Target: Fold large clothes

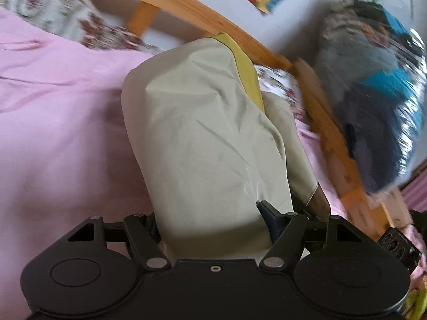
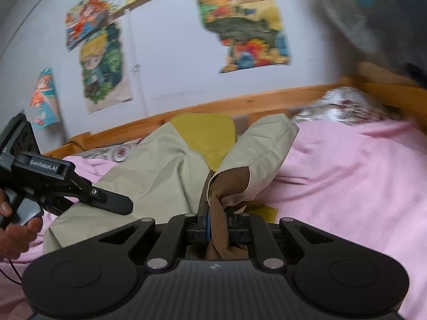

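A: Where is the garment right now?

B: The large beige cotton garment with a brown inner lining (image 2: 165,170) is lifted over the pink bedsheet (image 2: 347,186), hanging between the two tools. Its far end trails toward the wooden bed rail (image 2: 240,101), and beside that end, nearer the rail, sits a flat yellow-green cloth (image 2: 205,133).

A: What is the right gripper doing?

B: The right gripper (image 2: 217,224) has its fingers pinched together on a bunched corner of the garment, with the brown lining squeezed between the pads.

A: And the left one?

B: In its own view the left gripper (image 1: 210,213) has beige fabric draped over and between its fingers. They look fairly wide apart with cloth filling the gap, so I cannot tell whether they actually clamp it. From the right wrist view the tool shows only from the side, held in the person's left hand (image 2: 16,226).

A: How far along is the folding?

B: Early to middle, I would judge. The garment seems doubled lengthwise, but it is rumpled, raised off the pink bedsheet, and not laid flat. Lowering it, smoothing it and making further folds still look to be ahead. The patterned floral pillow (image 2: 344,104) by the wooden bed rail is well away from the work.
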`<state>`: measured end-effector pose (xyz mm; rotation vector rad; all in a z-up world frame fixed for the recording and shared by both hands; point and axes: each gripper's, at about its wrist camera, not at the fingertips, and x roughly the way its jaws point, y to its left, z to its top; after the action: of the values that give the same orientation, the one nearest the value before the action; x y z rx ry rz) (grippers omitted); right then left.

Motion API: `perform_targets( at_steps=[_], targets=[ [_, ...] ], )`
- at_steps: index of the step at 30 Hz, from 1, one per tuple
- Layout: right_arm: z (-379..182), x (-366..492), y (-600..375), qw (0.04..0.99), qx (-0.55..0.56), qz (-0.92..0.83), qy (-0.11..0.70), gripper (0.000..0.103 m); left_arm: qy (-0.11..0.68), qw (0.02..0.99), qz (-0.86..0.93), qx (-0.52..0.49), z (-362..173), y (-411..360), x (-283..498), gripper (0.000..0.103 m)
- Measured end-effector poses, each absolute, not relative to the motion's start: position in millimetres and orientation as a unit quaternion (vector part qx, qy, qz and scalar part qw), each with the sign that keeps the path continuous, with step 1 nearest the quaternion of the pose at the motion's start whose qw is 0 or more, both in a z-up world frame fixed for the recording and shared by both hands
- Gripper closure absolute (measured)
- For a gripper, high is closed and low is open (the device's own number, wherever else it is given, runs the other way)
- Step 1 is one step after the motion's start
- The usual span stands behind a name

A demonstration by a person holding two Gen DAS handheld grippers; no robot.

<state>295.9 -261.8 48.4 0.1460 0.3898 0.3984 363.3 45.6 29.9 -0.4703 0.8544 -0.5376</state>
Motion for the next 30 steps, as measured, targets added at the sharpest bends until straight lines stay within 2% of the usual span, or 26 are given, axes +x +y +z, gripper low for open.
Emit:
perform_targets(
  at_steps=[4,5,8,10,13,15,18,22,30],
  targets=[
    [16,325,-235,0.952,0.069,0.189,0.231,0.09,0.433,0.849,-0.216,-0.211,0,73,368,0.026],
    [6,329,-231,0.951,0.061,0.178,0.246,0.086,0.438,0.848,-0.208,-0.216,-8,79,365,0.024],
    [-10,322,-235,0.953,0.06,0.153,0.255,0.058,0.412,0.862,-0.192,-0.226,-9,84,346,0.015],
    [-9,314,-242,0.954,0.066,0.153,0.25,0.054,0.405,0.866,-0.187,-0.227,-6,84,329,0.008],
    [-2,298,-245,0.959,0.053,0.148,0.235,0.049,0.379,0.877,-0.18,-0.233,-3,81,299,0.003],
    [2,288,-246,0.962,0.048,0.149,0.225,0.039,0.376,0.873,-0.178,-0.255,-7,80,281,0.003],
    [7,278,-239,0.963,0.035,0.156,0.219,0.03,0.375,0.873,-0.173,-0.259,-15,78,262,0.003],
    [6,270,-224,0.962,-0.007,0.164,0.217,0.026,0.412,0.876,-0.155,-0.198,-30,62,260,0.001],
    [-16,272,-212,0.96,-0.082,0.134,0.231,0.023,0.428,0.868,-0.156,-0.2,-41,65,264,0.002]
  ],
)
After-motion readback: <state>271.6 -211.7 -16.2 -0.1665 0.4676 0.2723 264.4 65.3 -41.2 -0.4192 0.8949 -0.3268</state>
